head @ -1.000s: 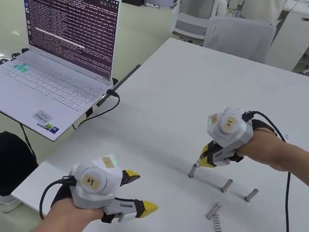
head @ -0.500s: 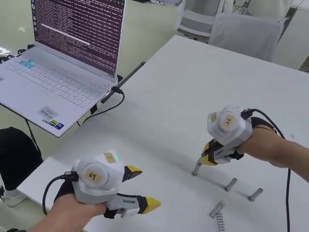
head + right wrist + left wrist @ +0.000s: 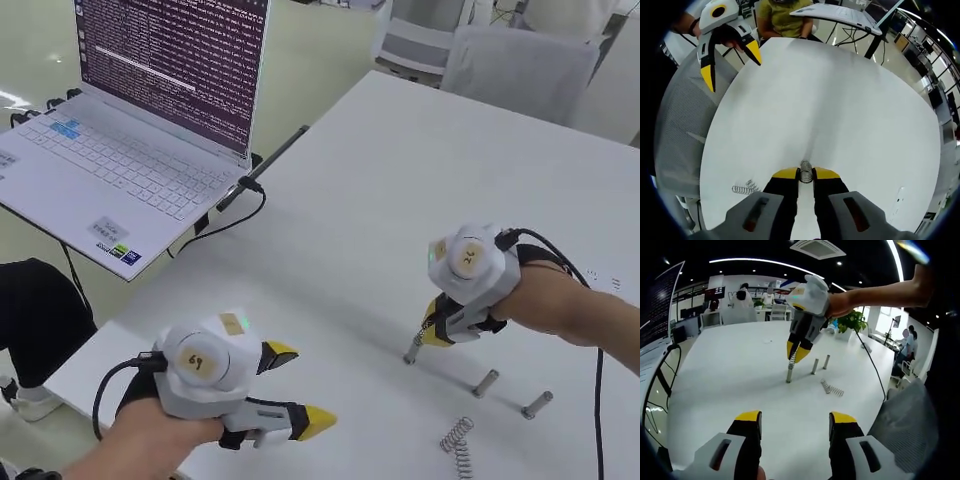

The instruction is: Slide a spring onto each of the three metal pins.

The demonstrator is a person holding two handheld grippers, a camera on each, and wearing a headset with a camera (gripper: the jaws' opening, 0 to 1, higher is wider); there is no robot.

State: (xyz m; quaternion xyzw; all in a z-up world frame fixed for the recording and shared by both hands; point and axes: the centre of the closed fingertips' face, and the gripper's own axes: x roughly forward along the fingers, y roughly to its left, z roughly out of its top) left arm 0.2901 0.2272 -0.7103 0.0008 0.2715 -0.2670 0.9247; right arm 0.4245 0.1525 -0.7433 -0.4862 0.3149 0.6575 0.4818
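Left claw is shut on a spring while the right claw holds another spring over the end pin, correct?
Not quite: the left claw is open and empty, as the left gripper view shows. The right claw does hold a spring over the end pin.

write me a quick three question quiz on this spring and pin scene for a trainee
1. True or false: the left hand-held gripper holds a spring.
2. How many springs lie loose on the table? A one, B two, C three.
3. Fill in: the right hand-held gripper holds its spring over the pin at the end of the row ___ the laptop.
Key: 1 false, its jaws are open and empty. 2 B. 3 nearest.
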